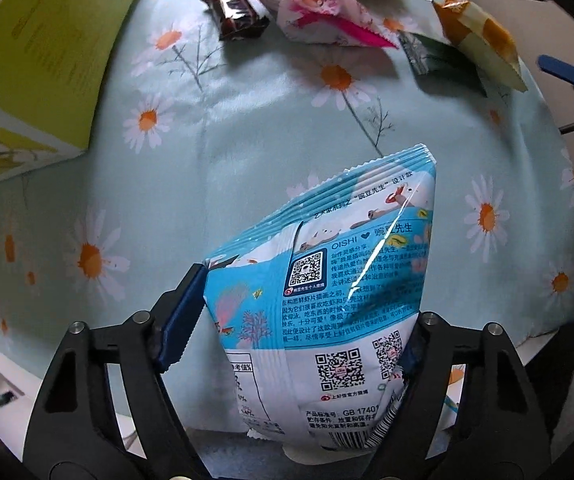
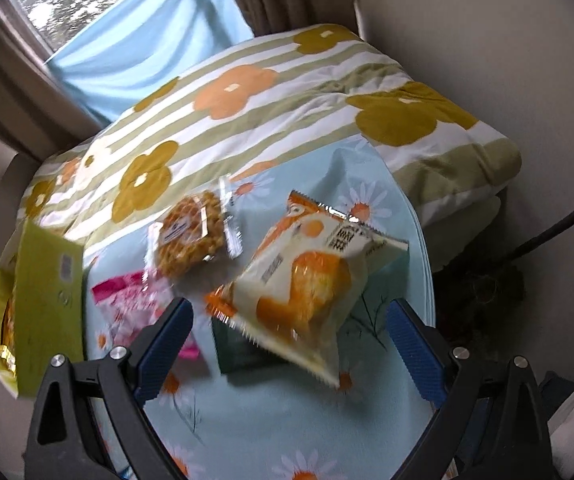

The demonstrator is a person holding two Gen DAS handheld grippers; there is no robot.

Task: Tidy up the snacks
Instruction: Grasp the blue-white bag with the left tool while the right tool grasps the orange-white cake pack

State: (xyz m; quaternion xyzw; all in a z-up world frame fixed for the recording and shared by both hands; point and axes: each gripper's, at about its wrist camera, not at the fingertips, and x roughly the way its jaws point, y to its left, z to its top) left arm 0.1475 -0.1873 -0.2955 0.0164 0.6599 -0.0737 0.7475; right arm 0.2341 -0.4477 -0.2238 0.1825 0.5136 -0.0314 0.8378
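While the blue-and-white snack bag (image 1: 327, 300) sits between the left gripper (image 1: 299, 320) fingers in the lower centre of the left wrist view, the grip looks only part made: the left pad (image 1: 181, 320) touches the bag's edge and the right pad is hidden behind the bag, so I can't tell if it presses. Jaws are about mid-width with the bag in the gap. Bag stands tilted, top seal pointing up-frame over the daisy tablecloth (image 1: 247, 120). To do this step well: finish closing on the puffy middle, not the thin side seam, and squeeze gently since the film looks slippery and the contents are probably crushable. Likely target is the yellow-green box (image 1: 35, 60) at upper left. Right gripper (image 2: 287, 344) is wide open and empty, hovering above the orange-and-cream packet (image 2: 307, 284), which lies partly on a dark green packet (image 2: 243, 352). Further up-frame: clear-wrapped crunchy snack (image 2: 191, 236), pink packet (image 2: 131, 300), and in the left view a dark chocolate bar (image 1: 235, 10).
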